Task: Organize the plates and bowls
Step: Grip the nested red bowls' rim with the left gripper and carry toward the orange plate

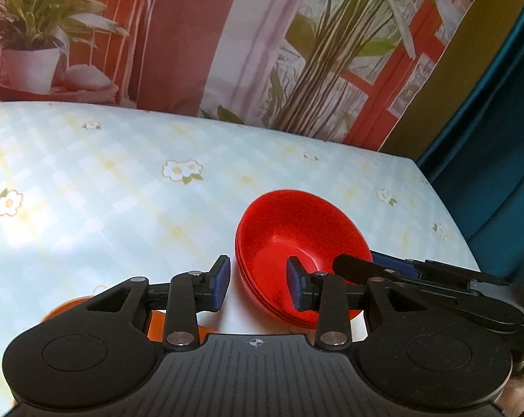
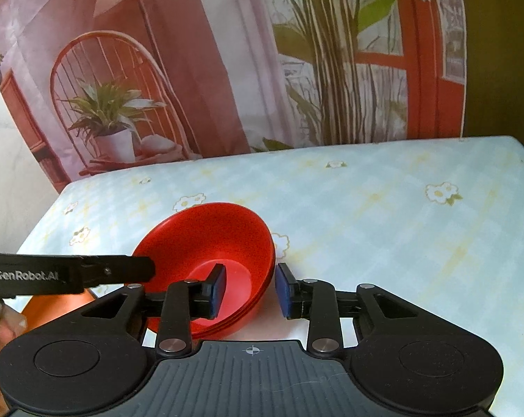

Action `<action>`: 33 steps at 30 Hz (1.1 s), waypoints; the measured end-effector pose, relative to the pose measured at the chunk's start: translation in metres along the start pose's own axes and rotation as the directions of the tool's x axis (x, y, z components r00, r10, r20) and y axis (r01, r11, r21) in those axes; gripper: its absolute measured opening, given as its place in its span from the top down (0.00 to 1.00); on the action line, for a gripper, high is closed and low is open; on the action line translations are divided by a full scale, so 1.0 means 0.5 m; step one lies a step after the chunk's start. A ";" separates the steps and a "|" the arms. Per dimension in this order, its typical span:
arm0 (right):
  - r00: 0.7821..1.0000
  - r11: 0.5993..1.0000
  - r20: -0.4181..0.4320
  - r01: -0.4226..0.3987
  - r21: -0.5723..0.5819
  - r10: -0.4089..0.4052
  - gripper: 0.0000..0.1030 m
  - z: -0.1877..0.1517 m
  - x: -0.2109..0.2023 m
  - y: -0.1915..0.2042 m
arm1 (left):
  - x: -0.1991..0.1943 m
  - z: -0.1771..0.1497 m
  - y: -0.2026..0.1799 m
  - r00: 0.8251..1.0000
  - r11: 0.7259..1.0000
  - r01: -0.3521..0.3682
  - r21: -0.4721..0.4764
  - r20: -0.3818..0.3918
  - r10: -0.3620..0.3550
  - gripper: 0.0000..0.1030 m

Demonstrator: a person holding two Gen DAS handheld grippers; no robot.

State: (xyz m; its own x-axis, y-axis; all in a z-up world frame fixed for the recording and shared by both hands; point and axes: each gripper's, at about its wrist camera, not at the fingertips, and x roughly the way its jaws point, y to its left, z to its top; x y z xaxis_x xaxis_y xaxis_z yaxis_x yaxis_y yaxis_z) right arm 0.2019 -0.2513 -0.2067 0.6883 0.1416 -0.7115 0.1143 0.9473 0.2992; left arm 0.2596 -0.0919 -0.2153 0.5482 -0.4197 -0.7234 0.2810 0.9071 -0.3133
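Behind the table hangs a big printed cloth (image 1: 199, 34) with red walls, a chair and green plants on it, and the table itself wears a pale blue checked tablecloth with little white flowers (image 1: 122, 180). On the far left, low down and mostly hidden under the tool, sits an orange round dish (image 1: 65, 307); how it lies cannot be told. Next comes the left gripper (image 1: 258, 286), with its blue pads (image 1: 221, 286) apart. One pad is outside the stack of shiny red plastic bowls (image 1: 296, 243) and the other is inside, so the near left rim runs between them. A gap shows between the outer pad and the bowl wall, so the jaws are spread and are not squeezing. The bowls sit nested one in another, open side up, near the middle of the table. On their other side is the right gripper (image 2: 250, 288). It is set the same way: one blue pad (image 2: 219, 290) is down inside the bowls and the other is outside, with the right rim between. A gap shows there too, so those jaws are also spread and hold nothing. Both grippers are about as close to the bowls as each other, one at each side, both pointing down and forward. It looks like the stack rests on the table by its own weight. For the next move, each gripper would need to back off from the rim without bumping it.
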 end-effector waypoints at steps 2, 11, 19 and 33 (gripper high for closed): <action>1.000 1.000 -0.001 -0.004 0.017 0.004 0.71 -0.004 0.004 -0.002 | 0.006 0.000 0.000 1.000 1.000 0.003 -0.001 -0.008 -0.003 0.64; 1.000 0.998 0.000 -0.026 0.058 0.026 0.71 -0.016 0.010 -0.006 | 0.023 0.000 0.000 1.000 1.000 0.014 0.000 -0.025 -0.014 0.65; 1.000 0.996 0.018 -0.024 0.081 0.022 0.75 -0.024 -0.001 -0.011 | 0.021 -0.006 0.001 1.000 1.000 0.016 0.013 -0.023 -0.016 0.72; 0.996 0.992 0.090 -0.031 0.120 0.020 0.78 -0.025 -0.050 -0.016 | -0.030 -0.006 -0.021 0.999 0.997 0.030 0.065 0.009 -0.031 0.72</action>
State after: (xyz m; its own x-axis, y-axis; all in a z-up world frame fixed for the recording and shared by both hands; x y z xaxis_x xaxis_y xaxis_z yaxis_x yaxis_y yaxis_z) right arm 0.1746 -0.2589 -0.1992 0.7521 0.1342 -0.6452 0.1780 0.9013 0.3949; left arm 0.2461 -0.0951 -0.2031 0.5462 -0.4476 -0.7080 0.3481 0.8901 -0.2942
